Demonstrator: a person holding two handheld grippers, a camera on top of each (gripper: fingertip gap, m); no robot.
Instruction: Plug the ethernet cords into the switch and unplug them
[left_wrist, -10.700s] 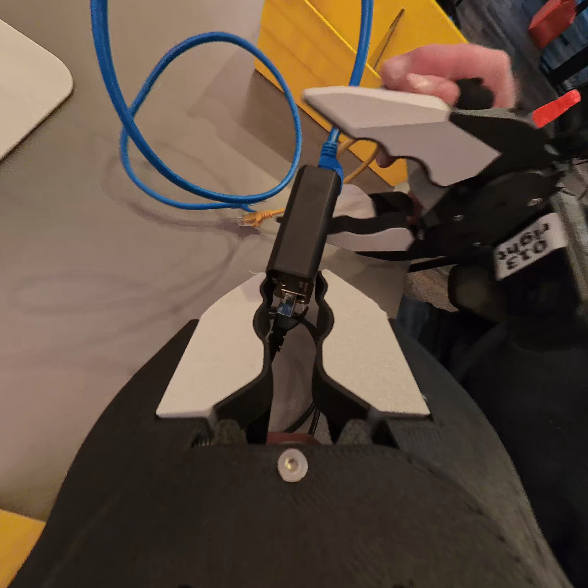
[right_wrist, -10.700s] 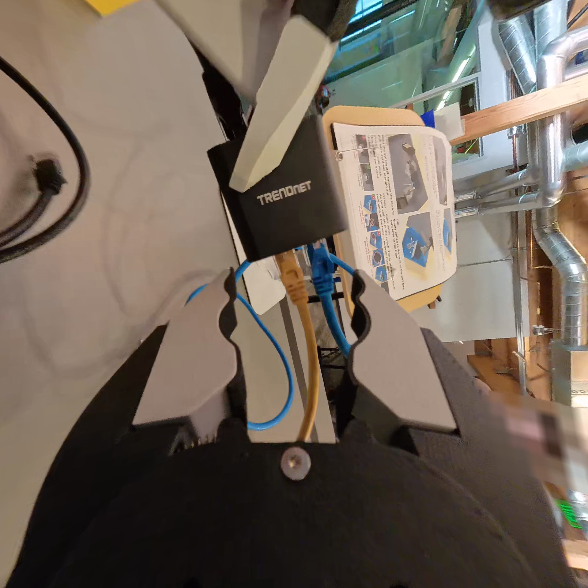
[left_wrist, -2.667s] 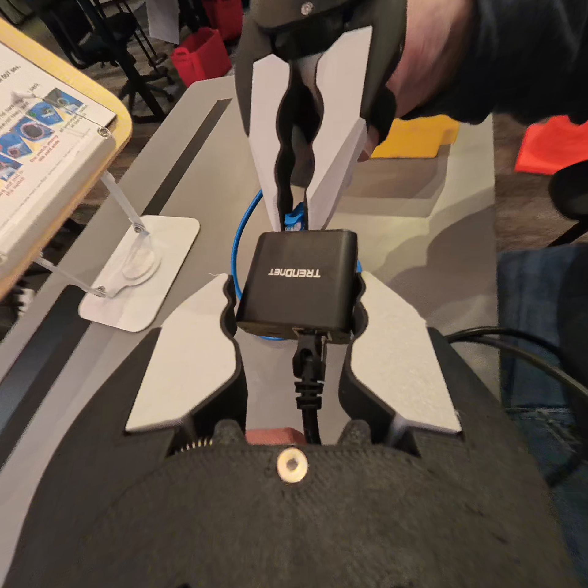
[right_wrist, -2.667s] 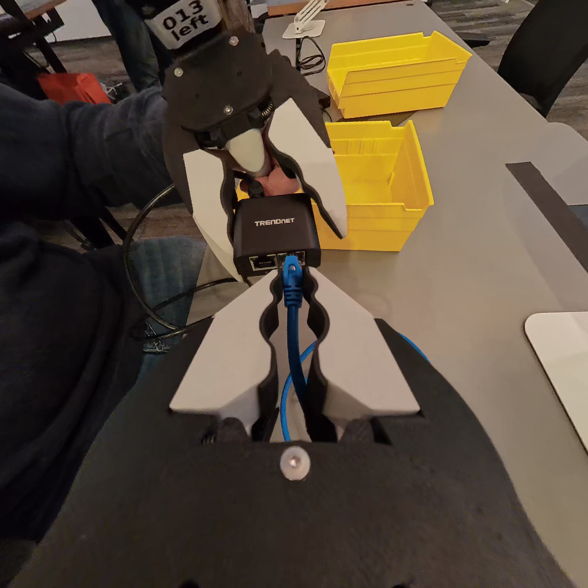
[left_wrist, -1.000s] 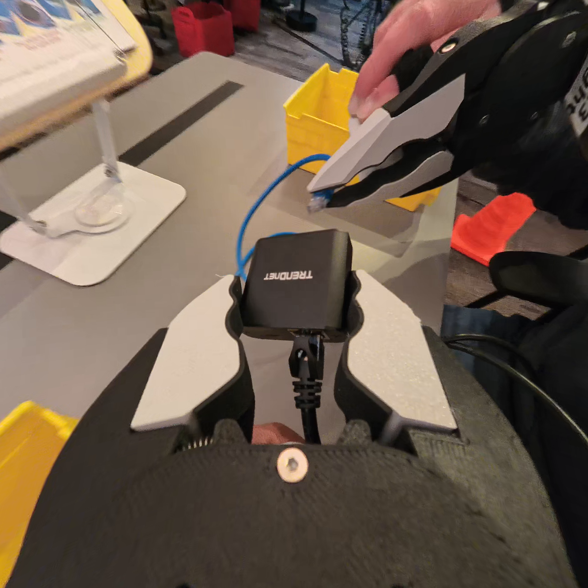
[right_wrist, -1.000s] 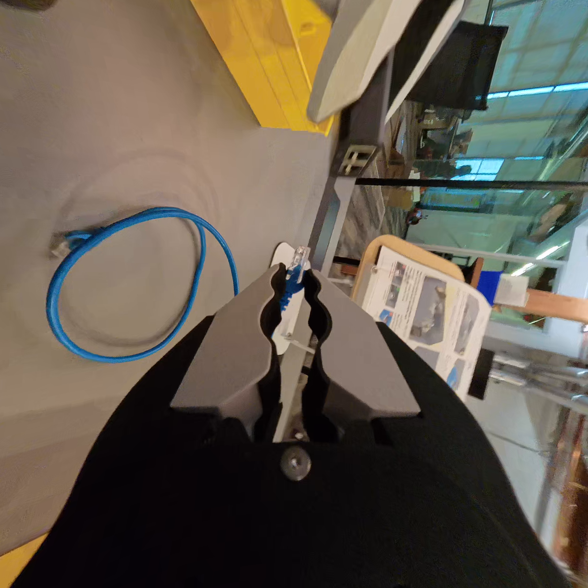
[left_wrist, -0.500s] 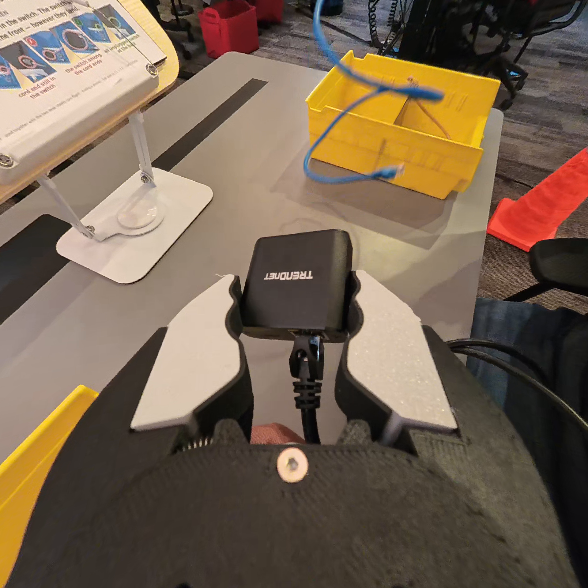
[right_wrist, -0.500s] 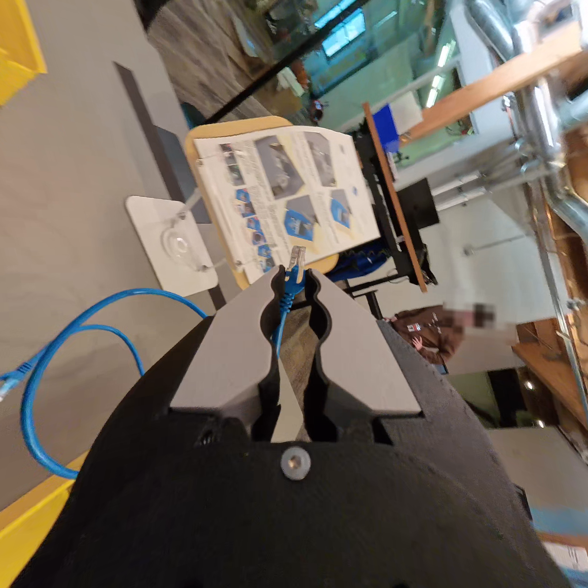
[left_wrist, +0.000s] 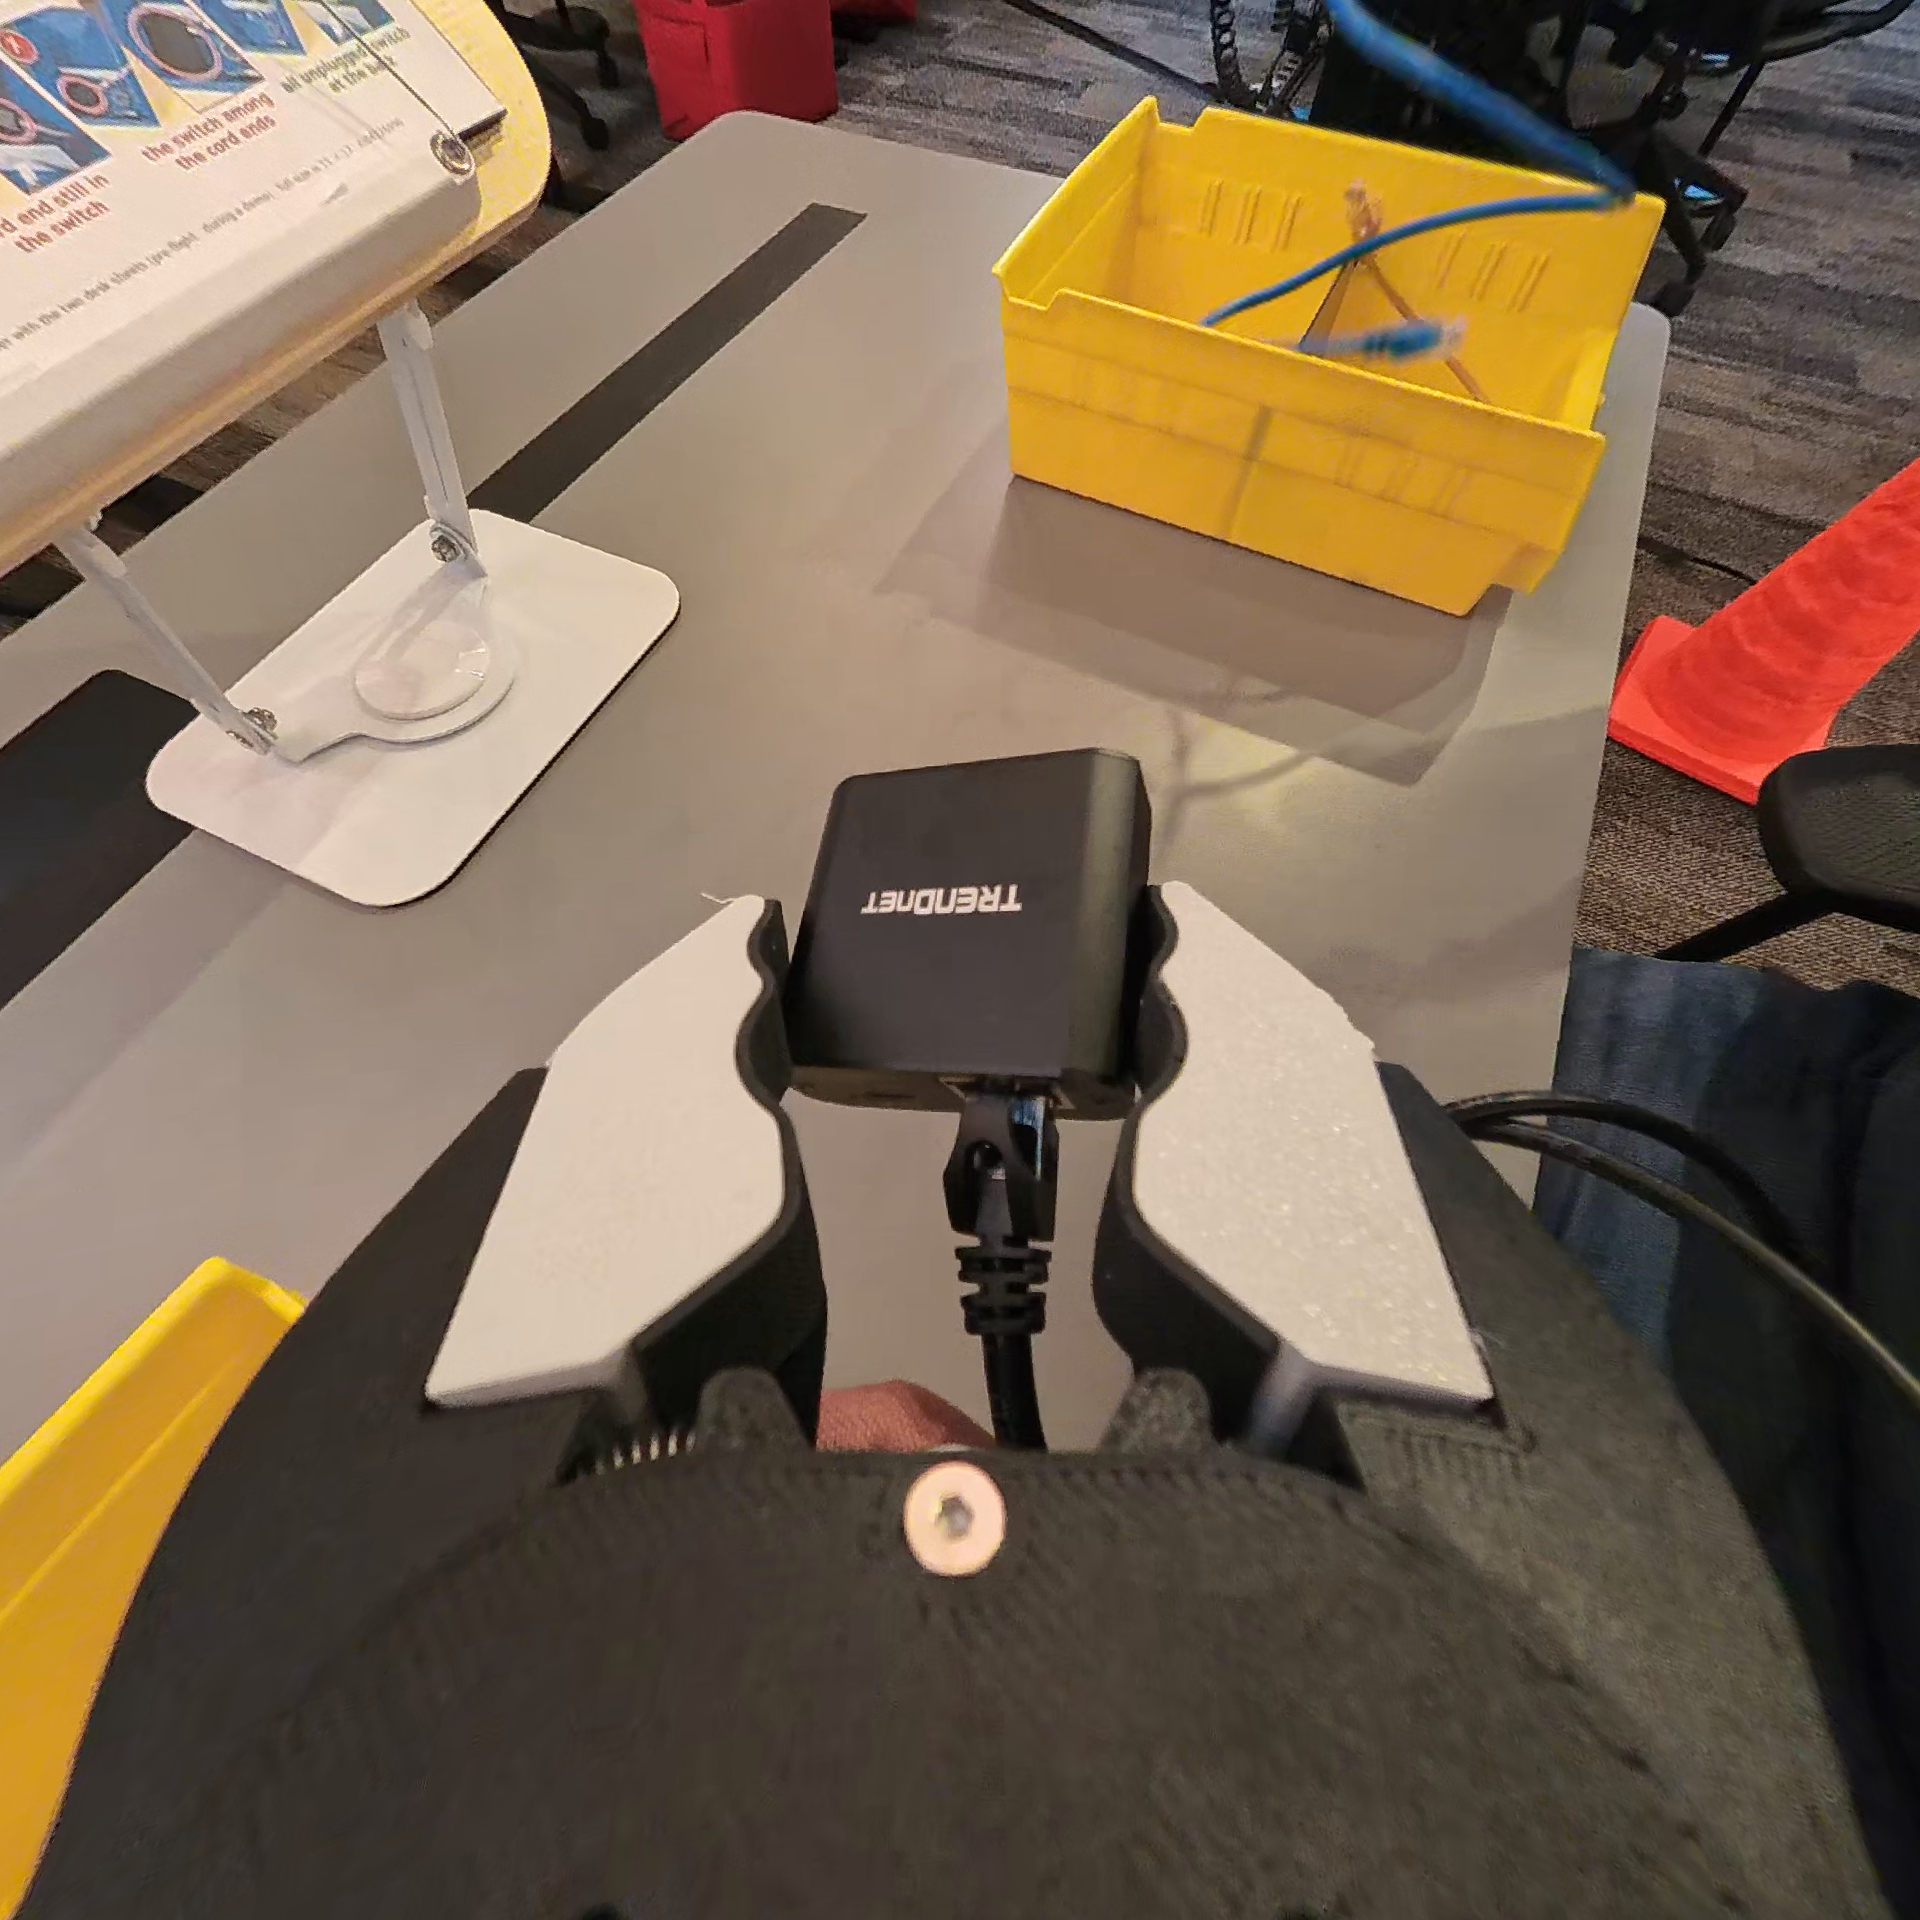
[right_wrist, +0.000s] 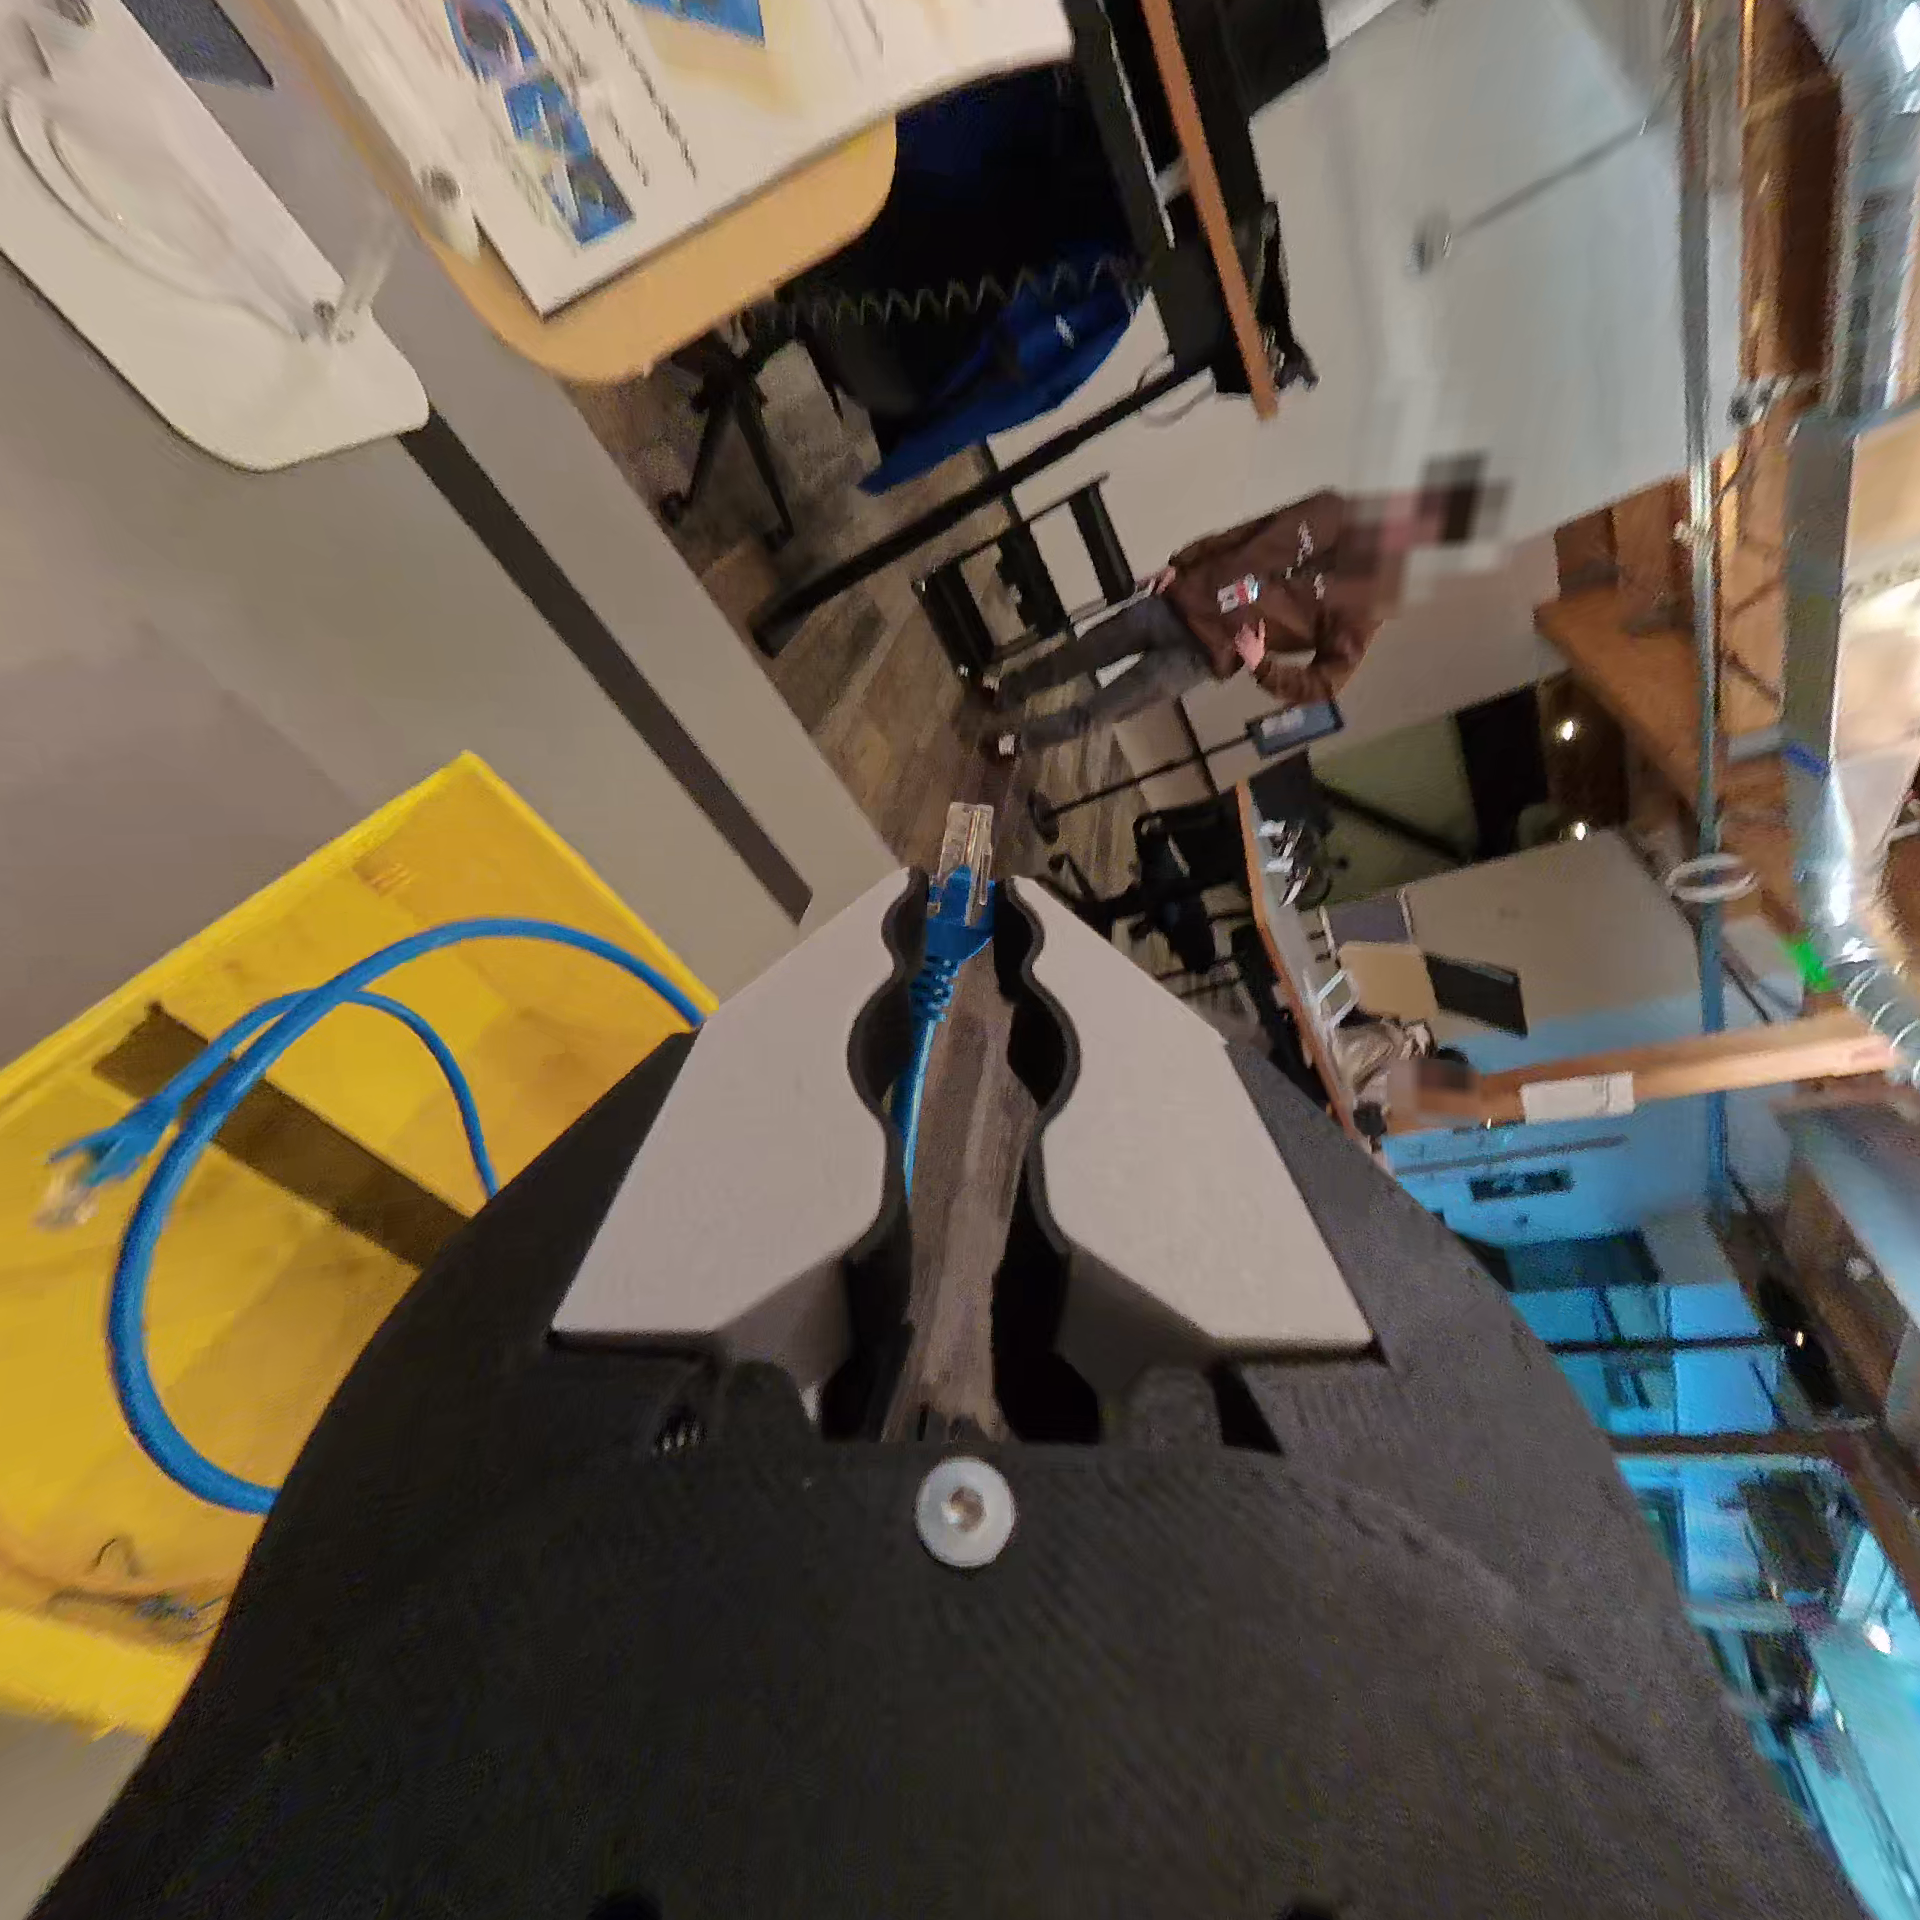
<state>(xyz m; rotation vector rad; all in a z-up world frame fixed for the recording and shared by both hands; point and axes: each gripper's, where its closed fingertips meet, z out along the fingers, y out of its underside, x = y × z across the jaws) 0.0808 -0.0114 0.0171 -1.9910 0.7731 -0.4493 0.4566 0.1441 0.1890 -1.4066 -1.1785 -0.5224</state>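
Worktop (left_wrist: 727, 540), grey with a dark strip along it, is carrying everything in the left wrist view. A tilted board (left_wrist: 208, 177) of printed sheets is standing at the far left on a white stand base (left_wrist: 416, 748). A yellow bin (left_wrist: 1299, 416) is sitting at the far right edge of the worktop, and the corner of a second yellow bin (left_wrist: 94, 1475) is showing at the near left. An orange cone (left_wrist: 1766, 655) is lying on the floor beyond the right edge.

The left hand-held gripper (left_wrist: 961, 987) is clamping the black switch (left_wrist: 971, 914) by its two sides, its jaws spread to the width of the box. The switch is sitting level above the worktop between the finger tips. A black cord (left_wrist: 1003, 1247) is plugged into the switch's near face and is running back between the fingers. The far ports are hidden from this view.

The right hand-held gripper (right_wrist: 961, 914) is pinching the blue ethernet cord (right_wrist: 312, 997) just behind its clear plug (right_wrist: 964, 842), jaws almost closed. The plug is sticking out past the tips, free of the switch. The rest of the cord is looping down over the yellow bin (right_wrist: 343, 1039), its other plug (right_wrist: 78, 1184) dangling there. In the left wrist view the same blue cord (left_wrist: 1455, 218) is hanging blurred above that bin
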